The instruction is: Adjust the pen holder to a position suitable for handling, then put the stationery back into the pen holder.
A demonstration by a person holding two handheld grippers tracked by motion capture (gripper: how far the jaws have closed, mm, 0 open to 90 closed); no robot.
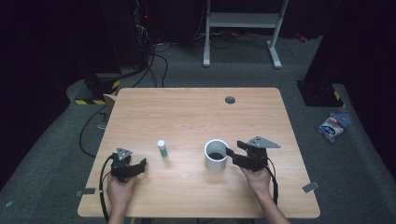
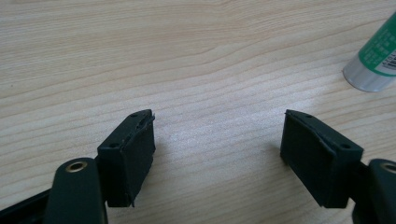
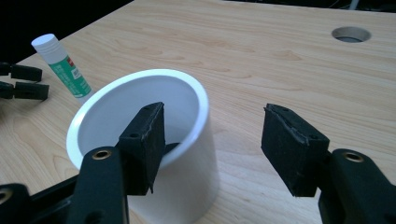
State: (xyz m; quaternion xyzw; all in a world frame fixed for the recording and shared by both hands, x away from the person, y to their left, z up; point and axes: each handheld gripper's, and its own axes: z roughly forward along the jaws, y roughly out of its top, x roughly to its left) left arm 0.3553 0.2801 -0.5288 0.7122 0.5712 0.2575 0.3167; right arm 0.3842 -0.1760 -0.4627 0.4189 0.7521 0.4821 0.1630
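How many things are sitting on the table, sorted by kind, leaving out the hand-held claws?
White cup: 1
Glue stick: 1
Total: 2

No legible text anywhere. Green label on glue stick (image 3: 65, 70) printed, too small and blurred to read.

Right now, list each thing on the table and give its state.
white cup: upright, something dark at the bottom.
glue stick: upright, capped, untouched.
left gripper: jaws open, nothing between them.
right gripper: jaws open, one jaw over the cup's mouth, the other outside.
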